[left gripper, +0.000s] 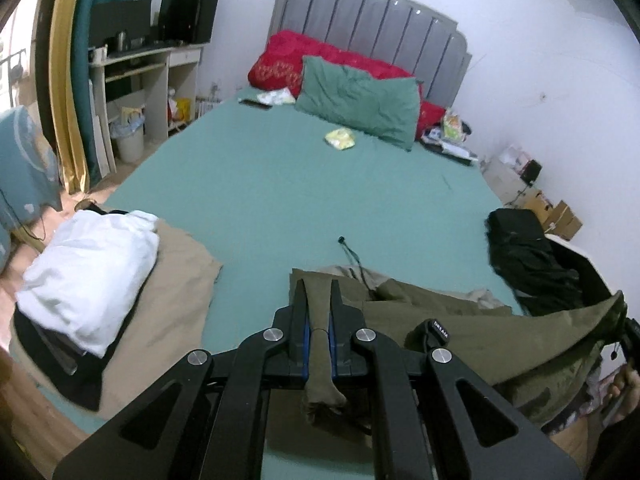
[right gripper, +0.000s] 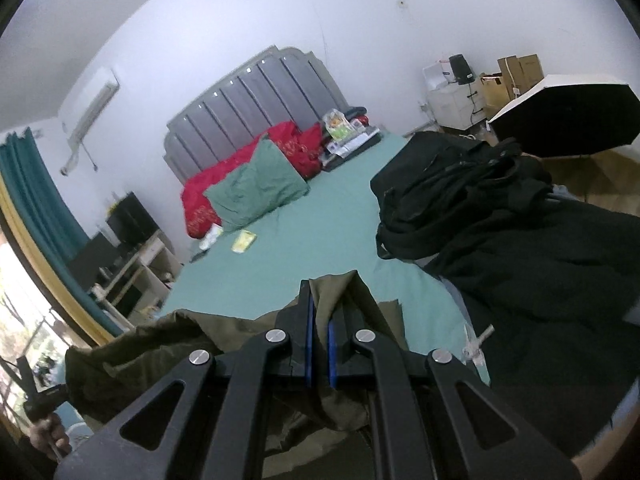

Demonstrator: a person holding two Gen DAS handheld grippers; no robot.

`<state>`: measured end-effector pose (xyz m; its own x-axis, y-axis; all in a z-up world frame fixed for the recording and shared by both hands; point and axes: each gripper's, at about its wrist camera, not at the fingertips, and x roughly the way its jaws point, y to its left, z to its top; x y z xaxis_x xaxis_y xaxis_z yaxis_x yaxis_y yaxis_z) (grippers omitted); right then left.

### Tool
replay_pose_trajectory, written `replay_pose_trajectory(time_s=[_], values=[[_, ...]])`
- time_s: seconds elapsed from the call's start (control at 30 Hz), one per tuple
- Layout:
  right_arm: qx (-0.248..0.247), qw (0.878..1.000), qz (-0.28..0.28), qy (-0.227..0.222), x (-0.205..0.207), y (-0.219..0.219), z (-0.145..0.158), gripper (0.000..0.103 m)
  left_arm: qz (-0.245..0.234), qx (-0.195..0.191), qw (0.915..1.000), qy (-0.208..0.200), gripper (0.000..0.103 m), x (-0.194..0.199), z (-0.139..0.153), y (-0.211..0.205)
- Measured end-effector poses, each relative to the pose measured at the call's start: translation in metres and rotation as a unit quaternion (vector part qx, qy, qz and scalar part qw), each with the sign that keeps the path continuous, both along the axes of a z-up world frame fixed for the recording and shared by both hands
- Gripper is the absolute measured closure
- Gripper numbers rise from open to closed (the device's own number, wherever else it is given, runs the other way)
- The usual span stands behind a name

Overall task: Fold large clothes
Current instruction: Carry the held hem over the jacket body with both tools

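An olive green garment [left gripper: 500,336] hangs stretched between my two grippers over the near end of a bed with a green sheet [left gripper: 280,184]. My left gripper [left gripper: 318,288] is shut on a bunched edge of it, with cloth running back between the pads. In the right wrist view the same olive garment [right gripper: 160,340] sags to the left, and my right gripper [right gripper: 324,292] is shut on a fold of it. A black drawstring [left gripper: 352,252] from the garment trails onto the sheet.
A white folded garment [left gripper: 88,260] lies on tan cloth [left gripper: 180,280] at the bed's near left. A pile of black clothes [right gripper: 480,208] sits at the right edge. A green pillow [left gripper: 356,100], red quilt [left gripper: 288,60] and small yellow packet [left gripper: 340,138] lie near the headboard. A desk [left gripper: 152,64] stands far left.
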<state>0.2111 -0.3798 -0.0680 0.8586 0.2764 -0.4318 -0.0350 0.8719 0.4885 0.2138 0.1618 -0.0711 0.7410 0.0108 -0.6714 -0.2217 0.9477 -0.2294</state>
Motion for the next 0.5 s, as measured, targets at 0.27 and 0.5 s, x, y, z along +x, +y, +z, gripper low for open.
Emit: replay_pose_trajectory(time_s=[0.27,0.5], values=[[-0.017,0.998,-0.009,0.059,0.090,0.011,-0.054,0.097,0.005,-0.003,0.9990,0.044,0.095,0.100,-0.065,0.013],[-0.033,0.990,-0.020,0.136,0.165,0.022,-0.111,0.095,0.023,-0.003,0.9963,0.083,0.060,0.166,-0.118,0.019]])
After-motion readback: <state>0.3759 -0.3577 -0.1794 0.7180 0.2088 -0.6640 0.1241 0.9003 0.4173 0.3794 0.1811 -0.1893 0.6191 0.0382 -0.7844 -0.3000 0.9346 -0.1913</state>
